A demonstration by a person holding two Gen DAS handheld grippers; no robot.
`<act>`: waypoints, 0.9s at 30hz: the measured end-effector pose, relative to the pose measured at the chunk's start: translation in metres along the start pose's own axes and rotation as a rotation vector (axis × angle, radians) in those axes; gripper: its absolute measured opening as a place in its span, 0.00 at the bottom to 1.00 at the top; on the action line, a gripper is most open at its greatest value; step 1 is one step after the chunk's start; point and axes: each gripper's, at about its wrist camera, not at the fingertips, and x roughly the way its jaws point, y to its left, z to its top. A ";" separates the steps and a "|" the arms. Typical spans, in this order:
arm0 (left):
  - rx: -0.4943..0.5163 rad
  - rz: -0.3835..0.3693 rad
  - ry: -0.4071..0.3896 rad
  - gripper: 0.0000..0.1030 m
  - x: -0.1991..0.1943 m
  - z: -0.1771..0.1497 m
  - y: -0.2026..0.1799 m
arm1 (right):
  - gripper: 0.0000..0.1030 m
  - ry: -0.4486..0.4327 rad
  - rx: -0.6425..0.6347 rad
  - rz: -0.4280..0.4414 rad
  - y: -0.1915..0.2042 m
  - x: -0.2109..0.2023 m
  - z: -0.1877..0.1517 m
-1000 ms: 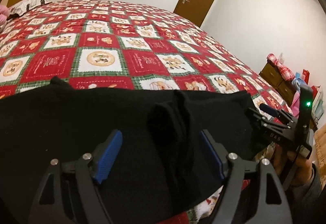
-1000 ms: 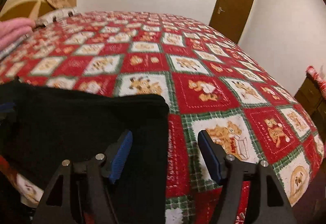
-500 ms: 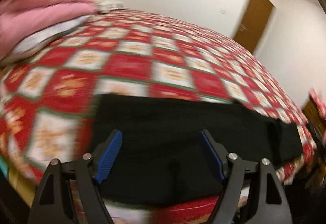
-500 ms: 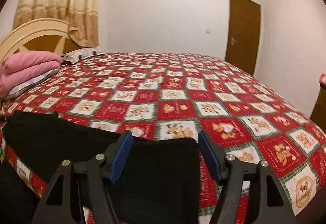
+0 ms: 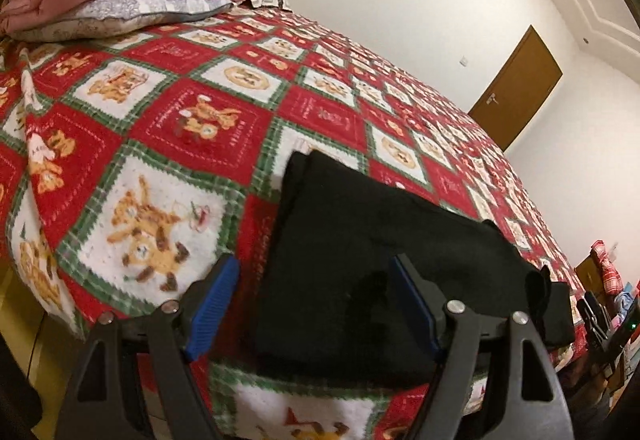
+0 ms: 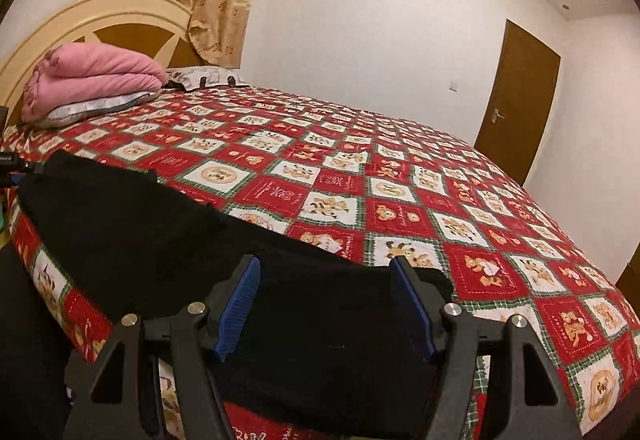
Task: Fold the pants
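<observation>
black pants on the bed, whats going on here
A person is folding black pants on a bed with a red patchwork bedspread, holding a two-finger gripper in each hand. The pants lie in a long strip along the near edge. The left gripper is at one end and the right gripper at the other, both open with cloth between the pads but not pinched. A folded pink blanket sits on a pillow by the headboard.

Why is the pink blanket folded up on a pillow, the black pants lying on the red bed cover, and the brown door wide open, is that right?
Not quite. The right wrist view shows the brown door shut. The pink blanket, pillow, black pants and red bed cover are as you said.
</observation>
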 end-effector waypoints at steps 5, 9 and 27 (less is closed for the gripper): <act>0.042 0.019 -0.005 0.75 -0.001 -0.006 -0.007 | 0.66 -0.007 0.000 0.004 0.001 -0.002 0.000; -0.041 -0.030 0.005 0.51 -0.005 0.000 0.016 | 0.66 -0.014 0.002 -0.001 0.001 -0.003 0.001; -0.078 -0.067 0.000 0.14 -0.016 0.004 0.019 | 0.66 -0.005 -0.007 -0.016 0.003 -0.001 0.000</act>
